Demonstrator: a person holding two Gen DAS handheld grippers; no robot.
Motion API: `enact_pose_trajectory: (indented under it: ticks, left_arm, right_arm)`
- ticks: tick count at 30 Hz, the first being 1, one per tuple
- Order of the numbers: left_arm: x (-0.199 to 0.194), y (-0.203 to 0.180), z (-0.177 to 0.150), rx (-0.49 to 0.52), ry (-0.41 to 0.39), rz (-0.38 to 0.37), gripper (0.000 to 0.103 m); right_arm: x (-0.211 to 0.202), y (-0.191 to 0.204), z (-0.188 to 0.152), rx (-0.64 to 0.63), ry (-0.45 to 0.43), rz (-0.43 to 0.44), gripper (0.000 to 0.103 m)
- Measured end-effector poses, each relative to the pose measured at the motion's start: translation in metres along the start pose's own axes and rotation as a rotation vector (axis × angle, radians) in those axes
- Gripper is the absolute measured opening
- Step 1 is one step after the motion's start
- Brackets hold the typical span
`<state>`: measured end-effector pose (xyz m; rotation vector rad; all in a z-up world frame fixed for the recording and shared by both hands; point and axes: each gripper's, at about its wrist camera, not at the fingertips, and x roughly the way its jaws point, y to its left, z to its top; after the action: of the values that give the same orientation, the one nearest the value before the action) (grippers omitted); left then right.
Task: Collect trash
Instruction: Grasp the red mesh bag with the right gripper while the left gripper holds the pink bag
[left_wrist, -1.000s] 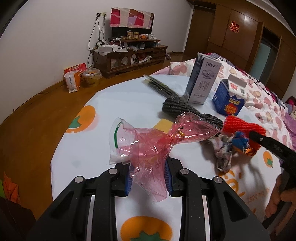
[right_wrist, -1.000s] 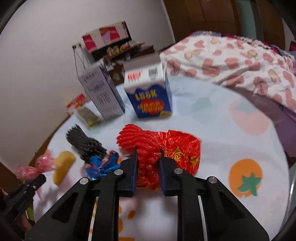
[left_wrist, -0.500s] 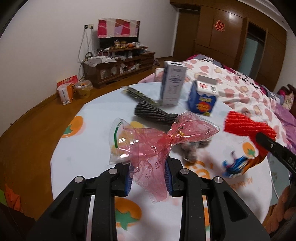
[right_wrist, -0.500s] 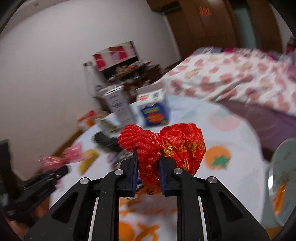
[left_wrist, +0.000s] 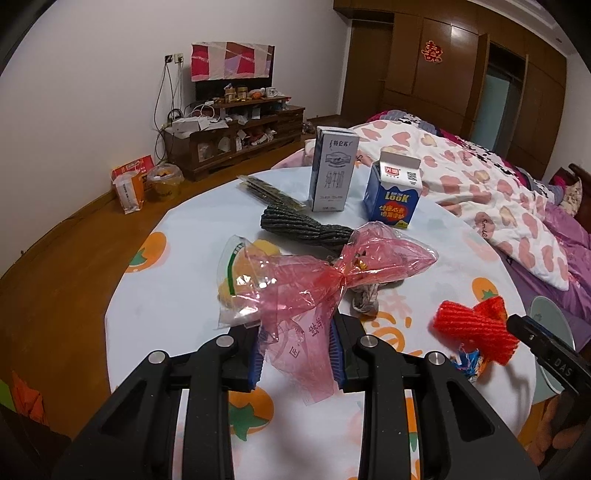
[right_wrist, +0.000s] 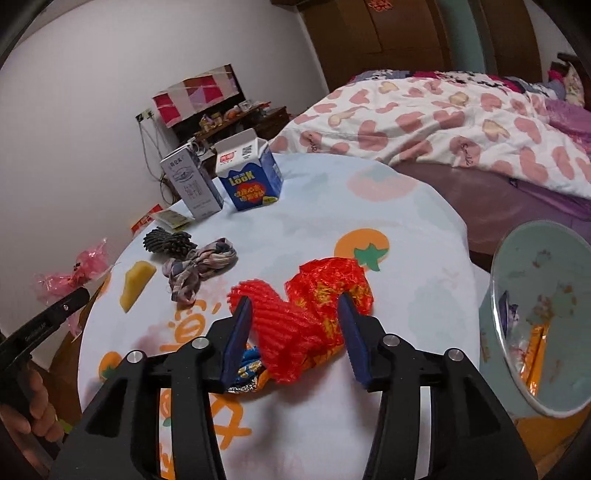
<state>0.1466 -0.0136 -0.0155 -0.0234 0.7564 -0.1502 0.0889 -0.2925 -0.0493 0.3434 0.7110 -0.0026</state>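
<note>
Now the right tongs (right_wrist: 295, 334) have opened around the red trash bundle (right_wrist: 314, 314).

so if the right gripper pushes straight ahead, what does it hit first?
The red foam net and red wrapper between the open right gripper; beyond looks like bare tablecloth, depth unclear.

Red foam net (right_wrist: 291, 325), pink plastic wrap (left_wrist: 314, 284), orange-fruit-patterned tablecloth (right_wrist: 332, 206)
</note>
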Motion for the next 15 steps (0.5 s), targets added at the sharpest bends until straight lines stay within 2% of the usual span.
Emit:
enact_pose_trajectory:
  ticks: [1,6,9,13,15]
  left_arm:
    - [0.0,0.0,-0.001,-0.002,0.003,-0.001,0.029]
    - [-0.001,0.003,-0.002,-0.001,0.0,0.007,0.029]
    - [0.002,0.004,-0.002,-0.011,0.008,0.007,0.029]
    - [-0.001,0.003,-0.003,-0.008,0.006,0.004,0.029]
    - [-0.002,0.004,-0.004,-0.004,0.002,0.009,0.029]
  right_arm:
    - [0.001,0.003,0.001,-0.023,-0.003,-0.014,0.038]
    - [0.002,0.011,0.003,-0.06,-0.017,-0.02,0.039]
    - [0.016,0.02,0.003,-0.122,0.04,-0.006,0.041]
    - [0.05,0.024,-0.005,-0.215,0.139,-0.095,0.043]
    - [0.052,0.025,-0.006,-0.223,0.138,-0.093,0.034]
